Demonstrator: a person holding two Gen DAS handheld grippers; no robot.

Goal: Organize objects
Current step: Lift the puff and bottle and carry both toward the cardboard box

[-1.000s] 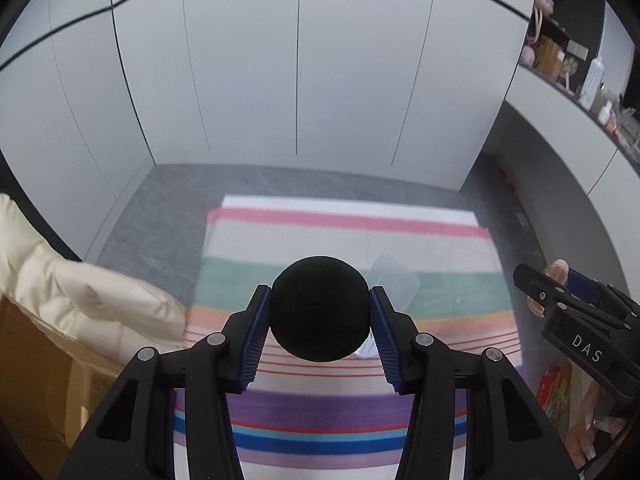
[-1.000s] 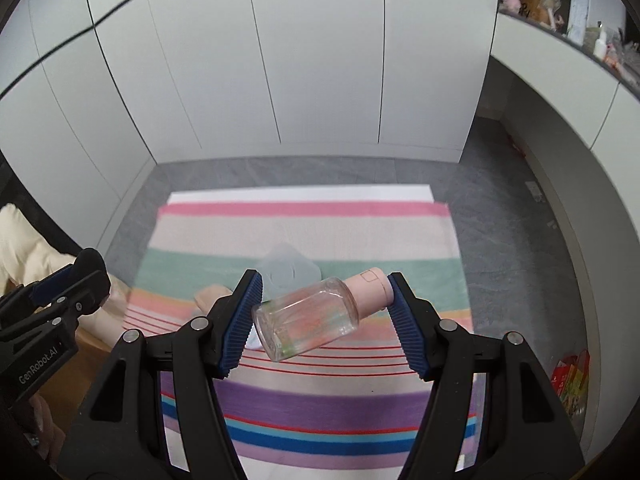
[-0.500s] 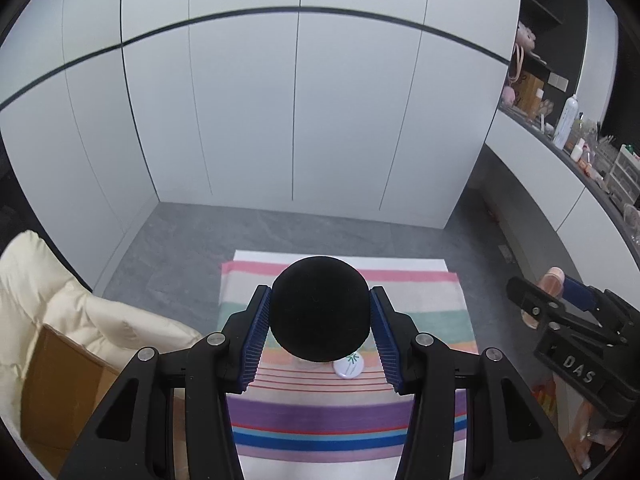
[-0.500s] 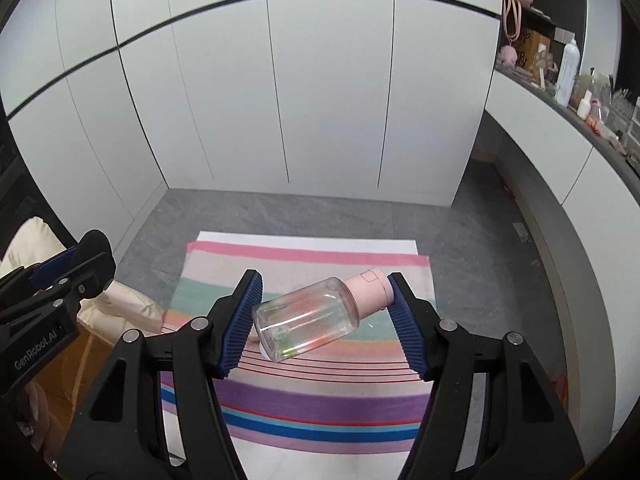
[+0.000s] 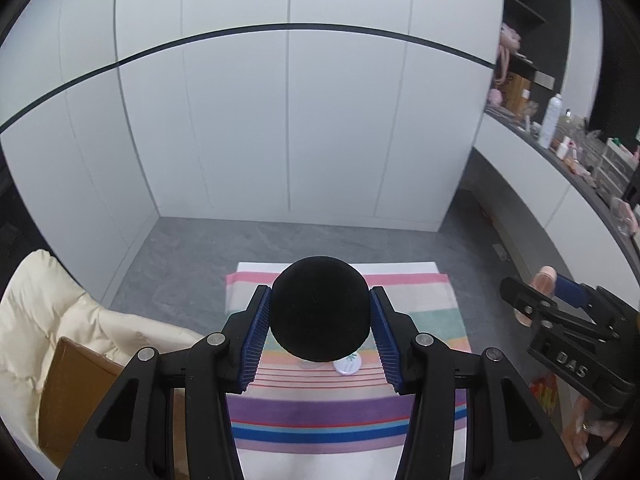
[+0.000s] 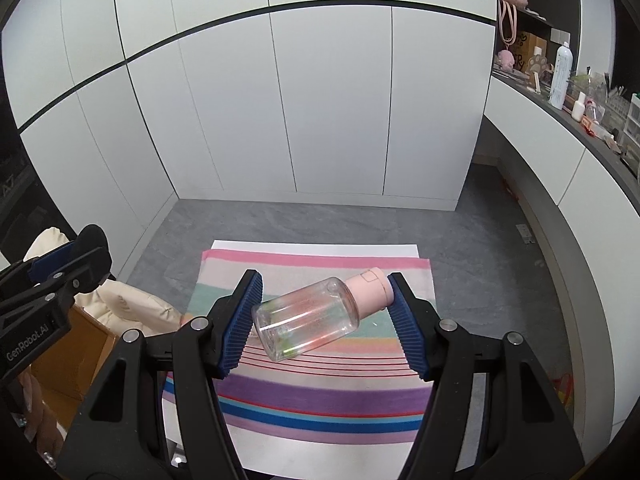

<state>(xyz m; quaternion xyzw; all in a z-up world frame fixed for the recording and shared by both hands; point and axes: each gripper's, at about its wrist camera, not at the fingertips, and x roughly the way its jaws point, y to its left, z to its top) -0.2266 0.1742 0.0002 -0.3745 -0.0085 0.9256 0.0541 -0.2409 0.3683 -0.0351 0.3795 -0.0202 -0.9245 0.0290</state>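
My left gripper (image 5: 320,312) is shut on a black ball (image 5: 320,314) and holds it high above the striped cloth (image 5: 344,404). My right gripper (image 6: 324,312) is shut on a clear bottle with a pink cap (image 6: 316,318), held tilted, cap to the right, high above the same cloth (image 6: 316,396). A small white round badge (image 5: 347,365) lies on the cloth below the ball. The right gripper also shows at the right of the left wrist view (image 5: 560,320), and the left gripper at the left of the right wrist view (image 6: 52,276).
White cabinet doors (image 5: 288,120) close off the back over a grey floor (image 5: 192,256). A cream cushion (image 5: 48,320) and a brown cardboard box (image 5: 76,396) sit at the left. A counter with bottles (image 6: 560,76) runs along the right.
Both grippers have risen well above the cloth, which now looks smaller and farther away. The ball and the bottle stay held as before.
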